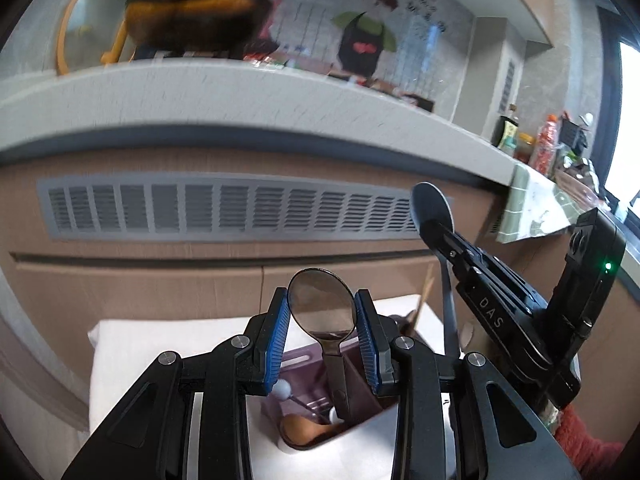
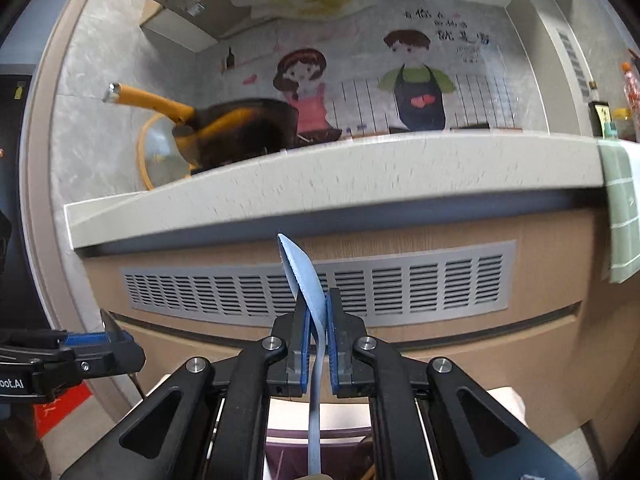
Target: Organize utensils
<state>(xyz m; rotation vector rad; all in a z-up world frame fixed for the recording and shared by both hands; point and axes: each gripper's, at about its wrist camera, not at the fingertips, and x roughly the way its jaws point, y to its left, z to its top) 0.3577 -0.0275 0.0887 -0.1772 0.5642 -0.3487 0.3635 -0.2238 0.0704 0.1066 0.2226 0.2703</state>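
Observation:
In the left wrist view my left gripper (image 1: 322,306) is shut on a dark translucent spoon (image 1: 322,308), its blue pads pressing both edges of the upright bowl. The handle runs down toward a purple utensil holder (image 1: 298,364) that holds several utensils, among them a wooden spoon (image 1: 300,426). To the right, my right gripper (image 1: 430,228) is shut on a grey-blue spoon (image 1: 432,204), bowl up. In the right wrist view the right gripper (image 2: 318,300) clamps that blue spoon (image 2: 304,276) edge-on, above the purple holder (image 2: 280,454). The left gripper (image 2: 114,338) shows at the left edge.
The holder stands on a white cloth (image 1: 160,344). Ahead is a cabinet front with a grey vent grille (image 1: 224,212) under a pale countertop (image 1: 240,88). A dark pan with an orange handle (image 2: 240,132) sits on the counter. A green towel (image 2: 624,208) hangs at right, near bottles (image 1: 544,144).

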